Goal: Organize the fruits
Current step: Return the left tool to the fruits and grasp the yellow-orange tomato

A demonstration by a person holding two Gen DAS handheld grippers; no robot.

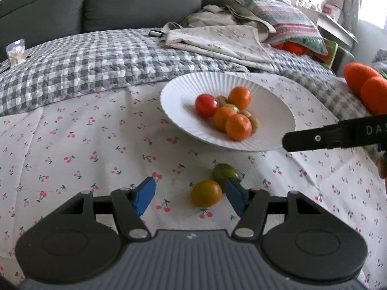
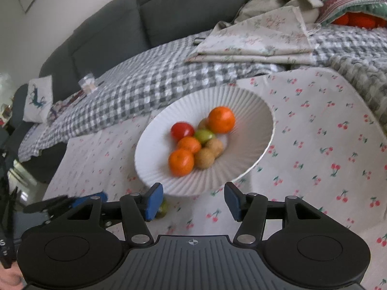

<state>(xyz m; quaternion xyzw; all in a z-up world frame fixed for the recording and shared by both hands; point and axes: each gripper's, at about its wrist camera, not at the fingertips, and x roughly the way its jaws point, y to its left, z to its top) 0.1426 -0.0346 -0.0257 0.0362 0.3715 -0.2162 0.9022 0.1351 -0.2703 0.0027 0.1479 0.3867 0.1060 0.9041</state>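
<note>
From where I'm driving this, the plate (image 2: 254,111) is plain white with fine ribbing, holding three orange fruits (image 2: 221,119), one red tomato (image 2: 182,130), a green one (image 2: 204,135) and a couple of tan-brown ones (image 2: 205,158). The cloth (image 1: 72,145) under it is white with little red cherries on green stems, and behind that there's a grey-and-white checked blanket (image 1: 84,62) against a dark grey sofa (image 1: 121,0). Off the plate I've got a yellow-orange tomato (image 1: 206,192) and a dark green one (image 1: 223,172), and my gripper pads (image 1: 145,194) are blue on black arms.

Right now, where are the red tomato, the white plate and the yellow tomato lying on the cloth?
red tomato (image 1: 206,105), left wrist view, middle of its skin
white plate (image 1: 179,96), left wrist view, bare ribbed left side
yellow tomato (image 1: 206,192), left wrist view, its middle
</note>
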